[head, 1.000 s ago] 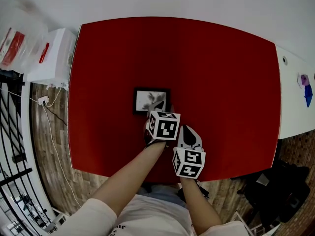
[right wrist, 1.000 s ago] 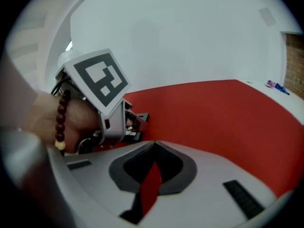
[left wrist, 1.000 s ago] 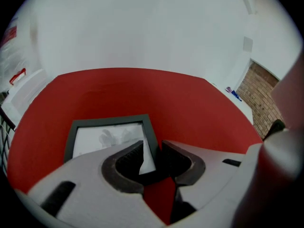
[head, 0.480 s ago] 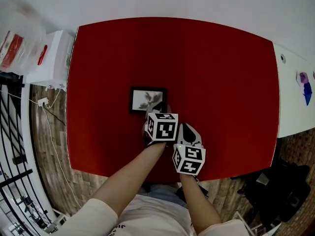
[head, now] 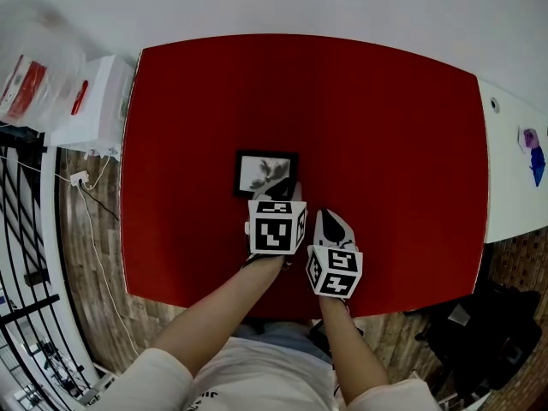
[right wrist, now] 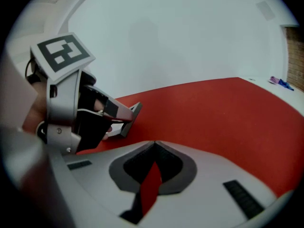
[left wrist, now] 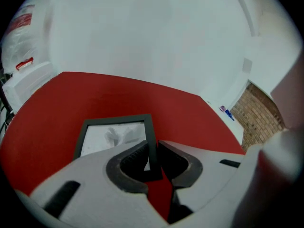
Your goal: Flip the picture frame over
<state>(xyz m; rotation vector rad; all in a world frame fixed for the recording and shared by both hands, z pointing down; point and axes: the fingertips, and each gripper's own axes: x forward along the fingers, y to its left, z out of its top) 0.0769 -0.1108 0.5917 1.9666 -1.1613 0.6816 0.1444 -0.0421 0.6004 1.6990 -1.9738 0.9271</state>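
Observation:
A small black picture frame with a grey print lies picture side up near the middle of the red table. My left gripper has the frame's right border between its jaws, which are closing, pads pressed on it. In the right gripper view the frame tilts, its gripped side raised off the cloth by the left gripper. My right gripper hovers just right of the left one, near the table's front edge. Its tips meet with nothing between them.
A white box and a clear plastic bag sit off the table's left side. A white table with a small blue item adjoins on the right. Cables and a black railing are on the floor at left.
The left gripper's jaws have narrowed onto the frame's right border and that hand has risen, tipping the frame's gripped side up. The right gripper has hardly moved.

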